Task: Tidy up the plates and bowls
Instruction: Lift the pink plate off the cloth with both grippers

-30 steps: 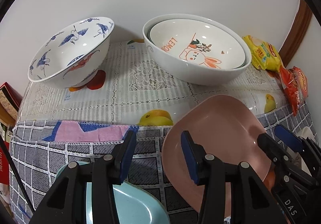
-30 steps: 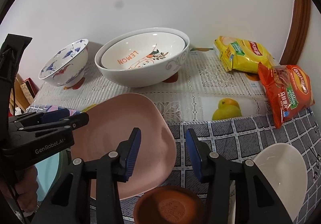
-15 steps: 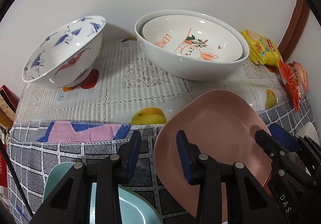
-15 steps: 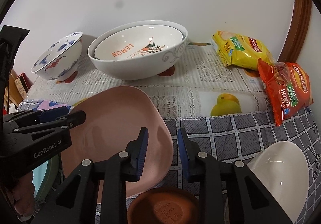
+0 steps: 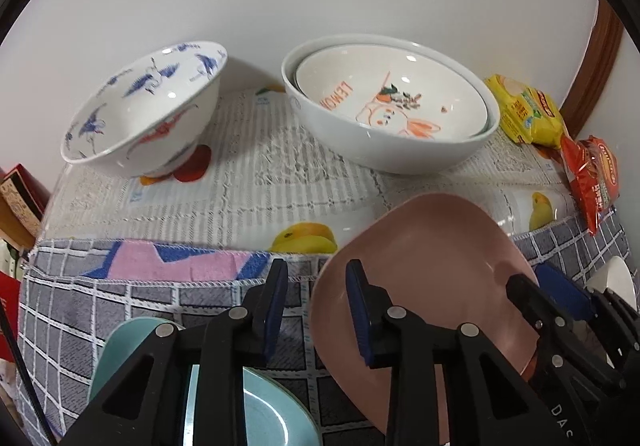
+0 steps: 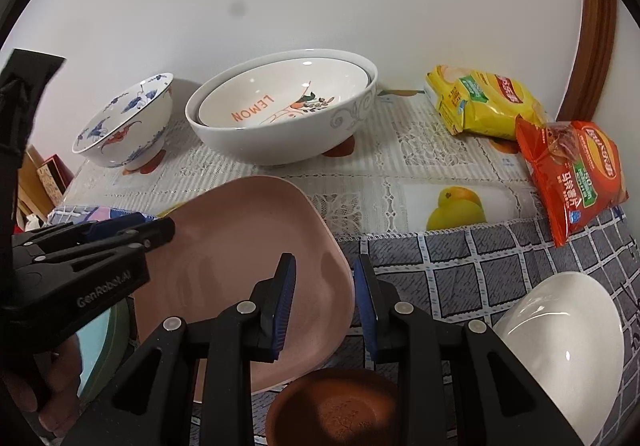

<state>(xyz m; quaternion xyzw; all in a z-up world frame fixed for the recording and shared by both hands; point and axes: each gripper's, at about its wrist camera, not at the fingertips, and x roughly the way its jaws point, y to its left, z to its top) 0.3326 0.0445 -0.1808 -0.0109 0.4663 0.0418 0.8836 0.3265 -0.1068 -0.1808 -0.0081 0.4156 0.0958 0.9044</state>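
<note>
A pink squarish plate (image 5: 432, 266) (image 6: 248, 258) is held tilted above the checked cloth. My right gripper (image 6: 325, 302) is shut on its right rim. My left gripper (image 5: 316, 310) stands at its left rim, jaws a little apart, and whether it grips the rim I cannot tell. A teal plate (image 5: 264, 414) lies under the left gripper. A brown saucer (image 6: 336, 410) and a white bowl (image 6: 560, 334) lie below the right gripper. At the back stand a crane-patterned bowl (image 5: 148, 114) (image 6: 128, 126) and a large white bowl (image 5: 392, 118) (image 6: 284, 114) with a "LEMON" bowl nested inside.
A yellow snack bag (image 6: 484, 106) and an orange snack bag (image 6: 576, 174) lie at the back right. A lace fruit-print tablecloth (image 5: 256, 174) covers the back; a grey checked cloth (image 6: 460, 266) covers the front. The wall is close behind. Boxes (image 5: 16, 190) sit at the left edge.
Both grippers' jaws have narrowed. The pink plate has shifted slightly and stays held between the two grippers.
</note>
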